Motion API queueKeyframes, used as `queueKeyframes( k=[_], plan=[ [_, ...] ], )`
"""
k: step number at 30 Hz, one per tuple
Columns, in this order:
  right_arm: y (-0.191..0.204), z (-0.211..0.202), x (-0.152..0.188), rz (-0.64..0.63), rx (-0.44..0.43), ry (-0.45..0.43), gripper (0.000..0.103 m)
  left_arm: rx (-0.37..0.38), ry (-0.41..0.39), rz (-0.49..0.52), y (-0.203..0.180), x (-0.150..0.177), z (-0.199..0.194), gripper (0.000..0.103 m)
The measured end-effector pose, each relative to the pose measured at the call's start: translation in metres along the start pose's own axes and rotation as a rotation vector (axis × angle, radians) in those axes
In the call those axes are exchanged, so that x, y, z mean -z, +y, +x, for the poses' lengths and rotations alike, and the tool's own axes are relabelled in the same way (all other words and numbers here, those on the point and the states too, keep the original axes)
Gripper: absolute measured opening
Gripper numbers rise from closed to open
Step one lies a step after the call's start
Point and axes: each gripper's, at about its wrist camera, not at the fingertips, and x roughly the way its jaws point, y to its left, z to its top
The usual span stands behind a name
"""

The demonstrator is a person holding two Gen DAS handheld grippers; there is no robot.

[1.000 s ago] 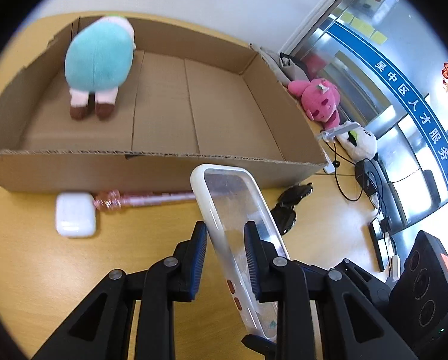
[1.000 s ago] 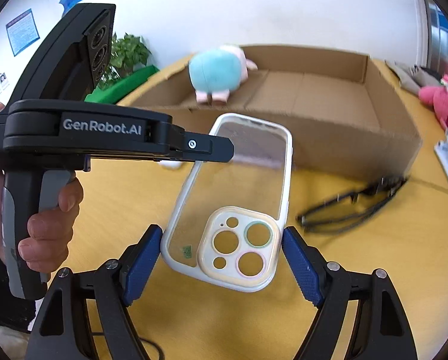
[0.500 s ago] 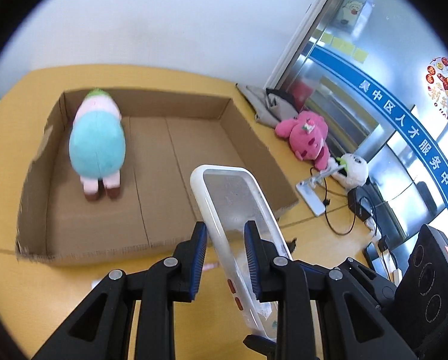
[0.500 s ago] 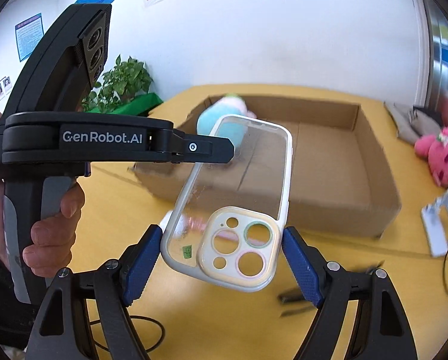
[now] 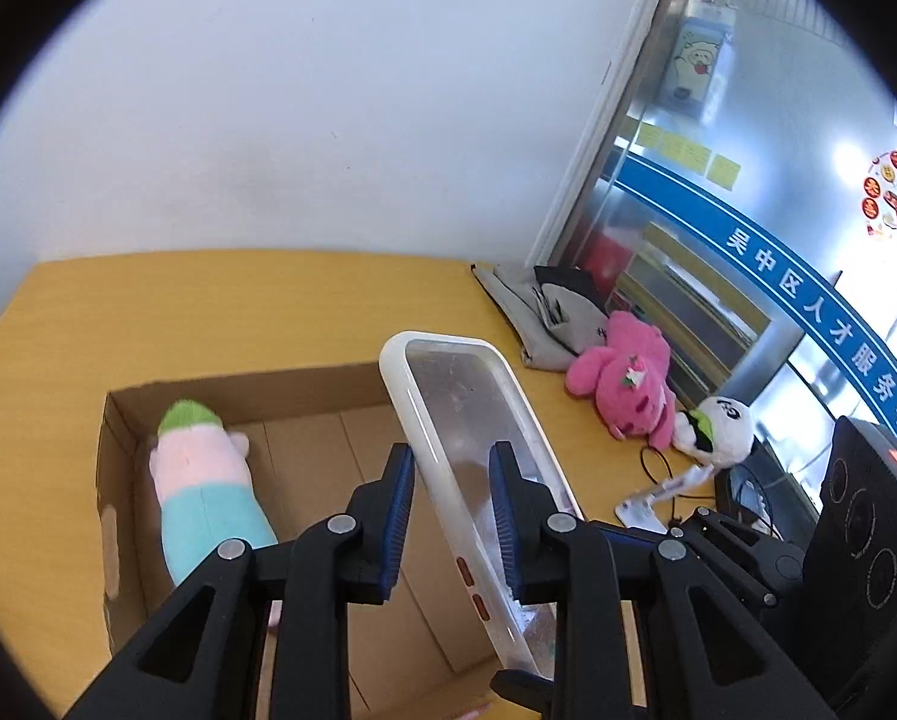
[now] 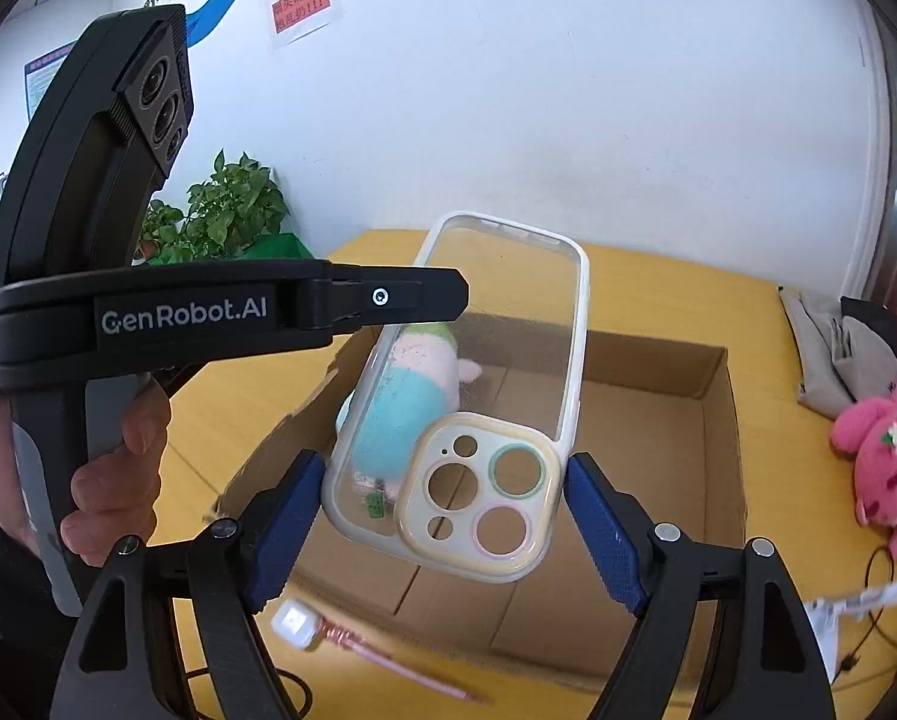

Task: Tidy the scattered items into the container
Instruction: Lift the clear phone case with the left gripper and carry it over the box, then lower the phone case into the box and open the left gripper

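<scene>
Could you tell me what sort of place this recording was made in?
Probably an office or public service centre: a glass partition with a blue Chinese-lettered band, printed wall notices, and a potted green plant beside the yellow wooden table.

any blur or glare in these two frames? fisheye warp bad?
Left wrist: phone case and left gripper sharp; window wall at right blown out with glare; black vignette corners.
Right wrist: cardboard box rim, earbud case and pink pen smeared by motion; case and right gripper crisp; wall edges bow strongly.
</scene>
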Motion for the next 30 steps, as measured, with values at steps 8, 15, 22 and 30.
queueKeyframes(
  k=[8, 15, 22, 30],
  plan=[
    [-0.037, 0.068, -0.036, 0.027, -0.022, 0.092, 0.086, -0.024, 0.058, -0.054, 0.038, -0.033, 0.060, 0.025],
    [-0.069, 0.141, -0.037, 0.077, -0.041, 0.188, 0.086, -0.065, 0.151, -0.123, 0.071, -0.027, 0.123, 0.025],
    [-0.092, 0.202, -0.016, 0.122, -0.064, 0.281, 0.086, -0.124, 0.278, -0.155, 0.088, -0.011, 0.175, 0.025],
    [-0.105, 0.246, 0.008, 0.166, -0.088, 0.366, 0.085, -0.226, 0.412, -0.162, 0.100, 0.004, 0.214, 0.025]
  ],
)
